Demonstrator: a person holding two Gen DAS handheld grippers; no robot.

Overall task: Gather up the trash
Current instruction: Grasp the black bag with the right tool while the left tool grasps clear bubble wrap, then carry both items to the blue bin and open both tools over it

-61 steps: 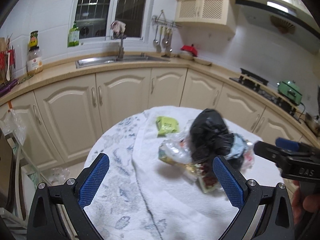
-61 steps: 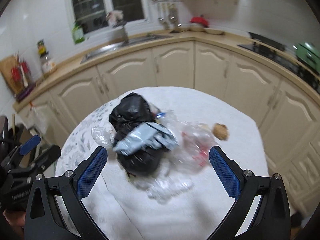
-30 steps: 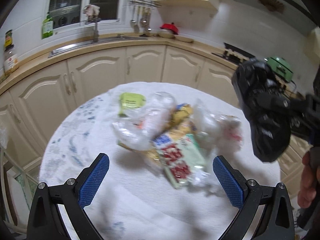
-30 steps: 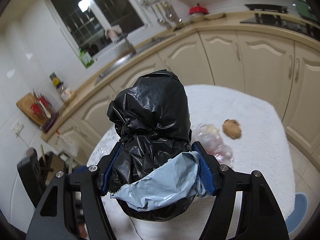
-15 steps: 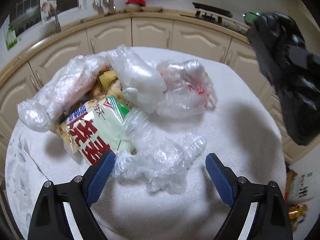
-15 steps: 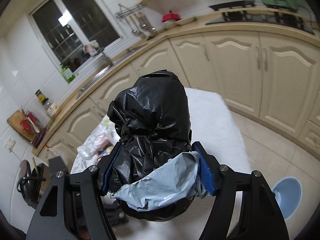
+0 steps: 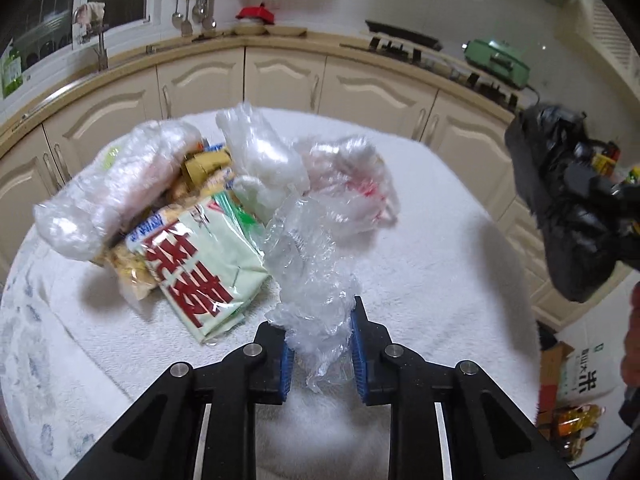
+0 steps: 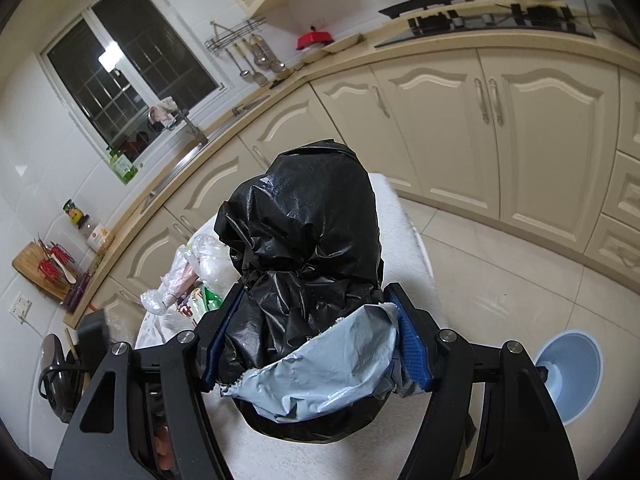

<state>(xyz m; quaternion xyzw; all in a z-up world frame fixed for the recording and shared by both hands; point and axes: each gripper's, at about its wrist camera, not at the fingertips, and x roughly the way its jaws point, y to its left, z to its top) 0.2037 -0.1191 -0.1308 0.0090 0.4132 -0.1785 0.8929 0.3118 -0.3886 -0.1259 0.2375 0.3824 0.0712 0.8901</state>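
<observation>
— Where's the clear plastic wrap (image 7: 316, 276)?
— At the table's (image 7: 420, 264) near edge, pinched between the left claw (image 7: 322, 350) pads, which have just closed on it.
— And the black trash bag (image 8: 304, 248)?
— Clamped in the right claw (image 8: 316, 340), beyond the table's right edge. The snack packets (image 7: 192, 256) lie left of the wrap.

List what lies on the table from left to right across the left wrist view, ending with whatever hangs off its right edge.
Clear bag bundle → green packet with red characters → crinkled clear plastic pinched in the left gripper → red-printed clear bag → black trash bag held off the table's right edge.
</observation>
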